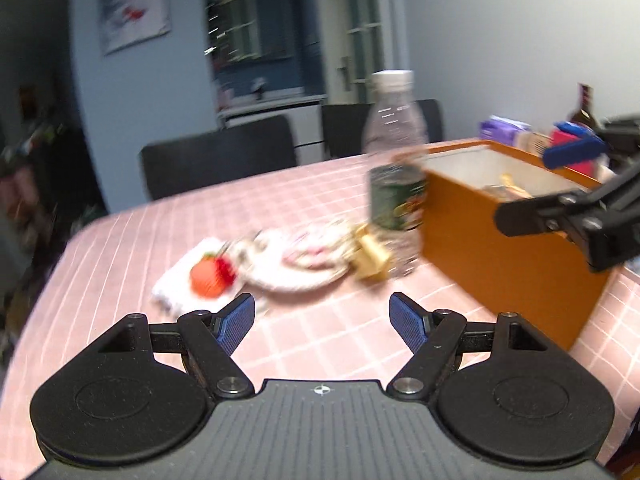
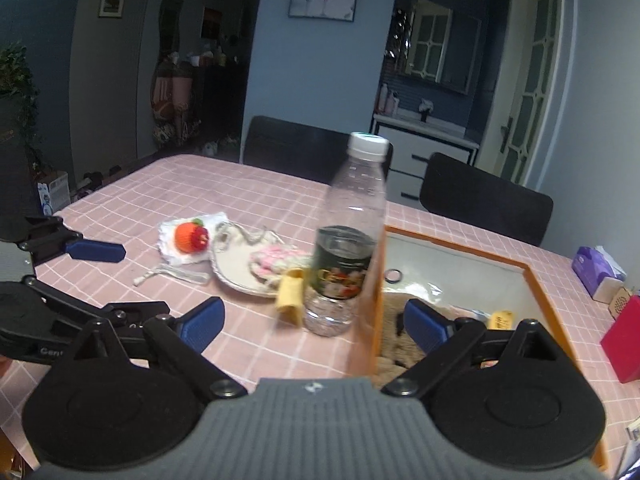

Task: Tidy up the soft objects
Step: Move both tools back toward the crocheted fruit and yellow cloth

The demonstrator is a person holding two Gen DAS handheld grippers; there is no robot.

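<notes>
An orange and red knitted toy (image 2: pixel 191 237) lies on a white knitted cloth (image 2: pixel 176 255), blurred in the left wrist view as the toy (image 1: pixel 210 278). Beside it a cream drawstring pouch (image 2: pixel 236 266) carries a pink and white knitted piece (image 2: pixel 276 262). A yellow soft piece (image 2: pixel 291 295) leans by the bottle. The orange box (image 2: pixel 538 292) holds a beige fuzzy item (image 2: pixel 396 344). My left gripper (image 1: pixel 322 316) is open over bare tablecloth, short of the toy. My right gripper (image 2: pixel 314 325) is open, empty, straddling the box's near corner; it shows as the right gripper (image 1: pixel 536 184) above the box (image 1: pixel 500 248).
A clear water bottle (image 2: pixel 352 240) with a green label stands upright against the box's left wall. A purple tissue pack (image 2: pixel 596 268) and a red box (image 2: pixel 624 340) sit at the right. Black chairs (image 2: pixel 484 204) line the far side of the pink checked table (image 2: pixel 160 192).
</notes>
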